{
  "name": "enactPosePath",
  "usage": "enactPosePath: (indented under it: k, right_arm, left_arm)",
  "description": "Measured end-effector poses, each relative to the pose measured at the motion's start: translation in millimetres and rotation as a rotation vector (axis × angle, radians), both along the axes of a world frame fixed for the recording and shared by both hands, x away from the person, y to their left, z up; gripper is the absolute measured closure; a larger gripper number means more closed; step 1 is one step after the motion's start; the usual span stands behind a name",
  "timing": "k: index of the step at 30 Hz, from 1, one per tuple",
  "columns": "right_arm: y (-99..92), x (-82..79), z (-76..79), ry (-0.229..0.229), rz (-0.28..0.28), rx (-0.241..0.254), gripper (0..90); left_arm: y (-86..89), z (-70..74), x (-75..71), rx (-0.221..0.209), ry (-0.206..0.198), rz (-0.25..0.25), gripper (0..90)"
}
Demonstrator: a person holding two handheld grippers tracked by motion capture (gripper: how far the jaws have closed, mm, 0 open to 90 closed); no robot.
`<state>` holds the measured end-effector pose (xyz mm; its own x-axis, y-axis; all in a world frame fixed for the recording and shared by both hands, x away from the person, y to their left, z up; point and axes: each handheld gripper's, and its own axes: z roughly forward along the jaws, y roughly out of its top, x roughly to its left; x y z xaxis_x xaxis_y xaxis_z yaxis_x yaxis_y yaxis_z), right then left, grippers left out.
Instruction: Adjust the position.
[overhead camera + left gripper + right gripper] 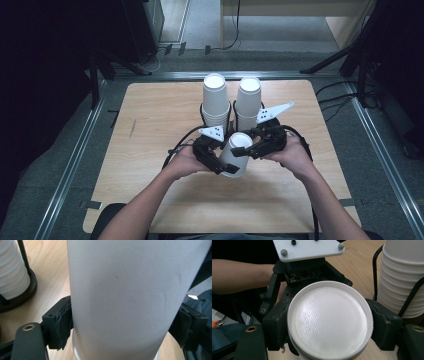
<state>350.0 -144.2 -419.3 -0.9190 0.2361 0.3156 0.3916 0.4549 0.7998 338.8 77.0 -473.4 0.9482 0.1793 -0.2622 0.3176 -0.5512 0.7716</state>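
A light wooden table (150, 150) stands on grey floor in a dim room. At its far edge, two wire holders carry stacks of paper cups (215, 100). Near the middle, both grippers clamp one inverted paper cup (235, 152): the left gripper (120, 327) grips its wall, the right gripper (329, 327) its base end. It looks light, thin, easily crushed; the stiffer base rim seems safest.
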Motion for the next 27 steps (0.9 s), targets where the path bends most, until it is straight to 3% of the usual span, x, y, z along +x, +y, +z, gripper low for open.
enactPosePath:
  k: [2, 5, 9, 10, 12, 15, 18, 19, 20, 24, 27]
  right_arm:
    - [-0.2, 0.7, -1.5, 0.026, 0.011, -0.009, 25.2]
    - [-0.1, 0.8, -1.7, 0.027, 0.011, -0.023, 17.9]
    - [-2.1, 0.2, -2.4, 0.027, 0.006, -0.056, 17.7]
    - [-2.8, 0.4, -3.1, 0.025, 0.001, -0.065, 17.7]
    - [-5.0, 0.6, -4.9, 0.029, 0.005, -0.085, 17.7]
    - [-6.8, -0.8, -7.5, 0.021, 0.013, -0.104, 17.7]
    - [-7.1, -4.8, -14.4, -0.02, 0.01, -0.169, 18.0]
    - [-7.1, -4.8, -14.4, -0.02, 0.01, -0.169, 18.0]
    - [-7.2, -6.3, -17.5, -0.018, 0.011, -0.181, 18.1]
    - [-7.7, -7.3, -21.7, -0.013, 0.003, -0.203, 18.1]
    - [-10.3, -8.9, -25.8, -0.017, 0.006, -0.223, 18.5]
  left_arm:
    - [0.7, 0.5, -0.7, 0.009, 0.012, -0.01, 18.2]
    - [3.8, 1.5, 0.4, 0.007, 0.023, 0.001, 18.4]
    - [10.1, 4.0, 3.4, 0.009, 0.037, 0.009, 18.6]
    - [12.7, 6.8, 3.9, 0.039, 0.015, 0.009, 18.5]
    - [16.0, 8.7, 4.6, 0.037, 0.013, 0.016, 18.6]
    - [19.7, 11.4, 6.1, 0.048, 0.011, 0.025, 18.6]
    - [23.1, 14.1, 7.4, 0.043, 0.011, 0.039, 18.5]
    - [23.7, 14.8, 8.7, 0.055, 0.022, 0.036, 18.5]
    - [23.1, 16.8, 8.5, 0.093, 0.003, 0.038, 18.5]
    - [21.3, 19.5, 7.8, 0.116, -0.001, 0.032, 18.4]
    - [19.7, 21.7, 9.6, 0.172, 0.004, 0.013, 18.3]
